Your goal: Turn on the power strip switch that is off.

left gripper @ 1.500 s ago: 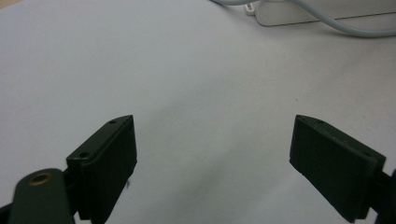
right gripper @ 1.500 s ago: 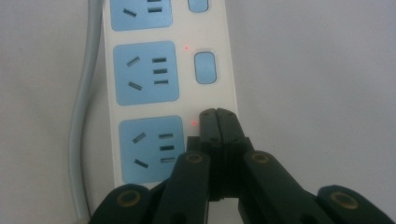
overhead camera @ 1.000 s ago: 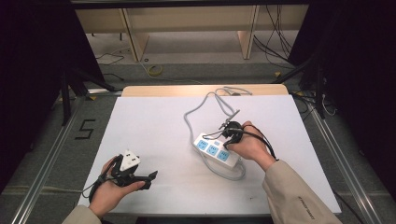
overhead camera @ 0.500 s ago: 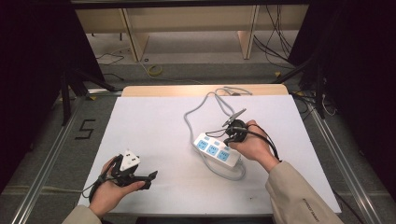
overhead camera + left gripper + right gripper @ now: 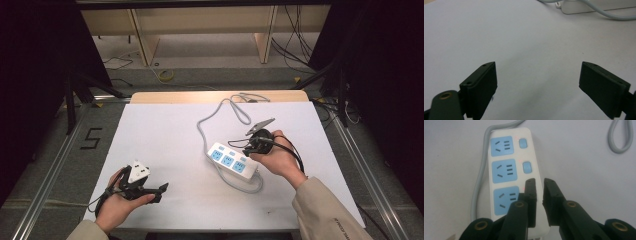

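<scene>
In the right gripper view the right gripper [image 5: 539, 185] is covering the third switch of the white power strip [image 5: 511, 167], its jaws nearly together with a narrow gap and nothing between them. The strip is lying flat on the white table [image 5: 165, 145], right of centre, its long axis running diagonally from far-left to near-right, directly beneath that gripper, with its grey cable [image 5: 220, 107] looping toward the far edge. The left gripper [image 5: 150, 189] is resting near the front-left, well apart from the strip, jaws spread wide and empty.
</scene>
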Available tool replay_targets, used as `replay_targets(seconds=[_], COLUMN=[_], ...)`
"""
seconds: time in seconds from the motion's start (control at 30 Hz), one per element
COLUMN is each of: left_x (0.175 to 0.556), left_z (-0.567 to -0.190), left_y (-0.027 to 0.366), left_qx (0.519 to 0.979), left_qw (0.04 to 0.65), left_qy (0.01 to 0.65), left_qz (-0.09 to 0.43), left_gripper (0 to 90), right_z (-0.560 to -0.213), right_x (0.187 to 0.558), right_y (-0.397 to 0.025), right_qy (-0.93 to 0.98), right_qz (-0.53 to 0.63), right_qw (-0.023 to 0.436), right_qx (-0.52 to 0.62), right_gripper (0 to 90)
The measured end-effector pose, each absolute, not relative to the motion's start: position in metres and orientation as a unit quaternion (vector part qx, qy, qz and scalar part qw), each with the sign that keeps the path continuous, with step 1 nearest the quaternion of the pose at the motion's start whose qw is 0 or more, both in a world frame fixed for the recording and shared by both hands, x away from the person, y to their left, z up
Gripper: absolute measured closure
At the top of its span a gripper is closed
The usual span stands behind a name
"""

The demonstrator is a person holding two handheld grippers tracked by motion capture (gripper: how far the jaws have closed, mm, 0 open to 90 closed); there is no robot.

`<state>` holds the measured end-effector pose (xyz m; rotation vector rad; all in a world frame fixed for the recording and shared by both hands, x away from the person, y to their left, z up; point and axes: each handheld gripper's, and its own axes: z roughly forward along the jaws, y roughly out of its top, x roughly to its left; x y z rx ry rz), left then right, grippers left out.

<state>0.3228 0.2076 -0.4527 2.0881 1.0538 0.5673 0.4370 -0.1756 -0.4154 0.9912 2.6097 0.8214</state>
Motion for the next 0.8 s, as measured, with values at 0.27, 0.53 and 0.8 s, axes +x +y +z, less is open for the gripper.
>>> replay_targets(seconds=[0.27,0.53,0.8], left_x=[0.323,0.323,0.323], left_z=[-0.453,-0.453,-0.452], left_y=[0.208,0.208,0.208], left_qx=[0.809,0.807,0.808], left_qw=[0.359,0.361,0.361], left_qy=[0.409,0.412,0.410], left_qz=[0.221,0.221,0.221], left_gripper=[14.6,14.6,14.6], right_z=[-0.415,-0.416,-0.419], right_x=[0.425,0.414,0.401], right_y=[-0.198,-0.214,-0.230], right_qy=[0.871,0.854,0.837], right_qz=[0.317,0.345,0.375], right_qw=[0.125,0.132,0.140], right_qx=[0.355,0.366,0.373], right_gripper=[69.1,61.1,53.1])
